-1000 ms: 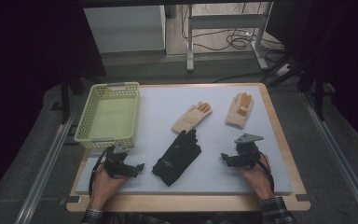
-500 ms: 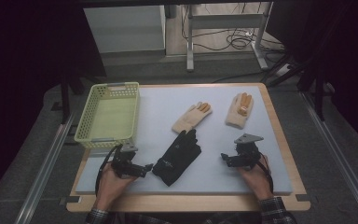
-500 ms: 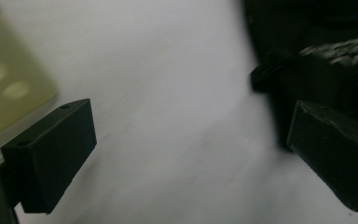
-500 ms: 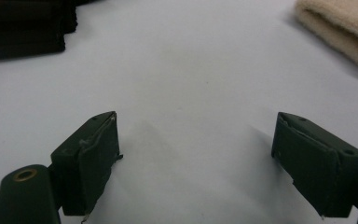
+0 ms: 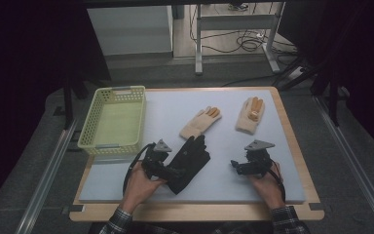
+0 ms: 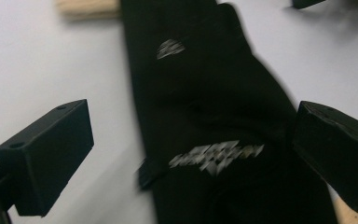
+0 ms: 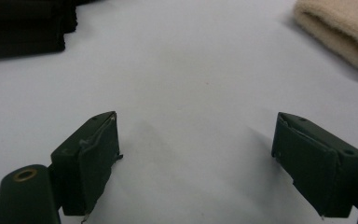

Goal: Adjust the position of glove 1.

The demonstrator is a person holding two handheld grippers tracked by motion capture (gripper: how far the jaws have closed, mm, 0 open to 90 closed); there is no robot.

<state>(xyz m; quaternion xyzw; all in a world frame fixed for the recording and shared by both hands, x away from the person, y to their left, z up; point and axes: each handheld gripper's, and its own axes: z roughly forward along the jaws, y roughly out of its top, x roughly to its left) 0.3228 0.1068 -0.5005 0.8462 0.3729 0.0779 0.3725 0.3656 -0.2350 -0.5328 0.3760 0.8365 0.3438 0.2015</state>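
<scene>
Jaws of my left gripper (image 6: 191, 154) stand spread wide, one on each side of the black glove (image 6: 214, 121), which lies flat between them on the pale grey mat of the worktop (image 5: 282, 190); whether either jaw touches the fabric I cannot tell, since that view is blurred. From the high view the black glove (image 5: 190, 163) lies near the front middle of the worktop, fingers pointing away from me, with my left gripper (image 5: 168, 170) at its cuff end. My right gripper (image 7: 196, 163) also has its jaws spread, with nothing but bare mat between them; it sits low over the worktop, well apart from the black glove. Two beige gloves lie farther back, one (image 5: 200, 122) just beyond the black glove's fingers, the other (image 5: 250, 115) toward the right. A yellow-green mesh basket (image 5: 88, 139) stands at the left edge
</scene>
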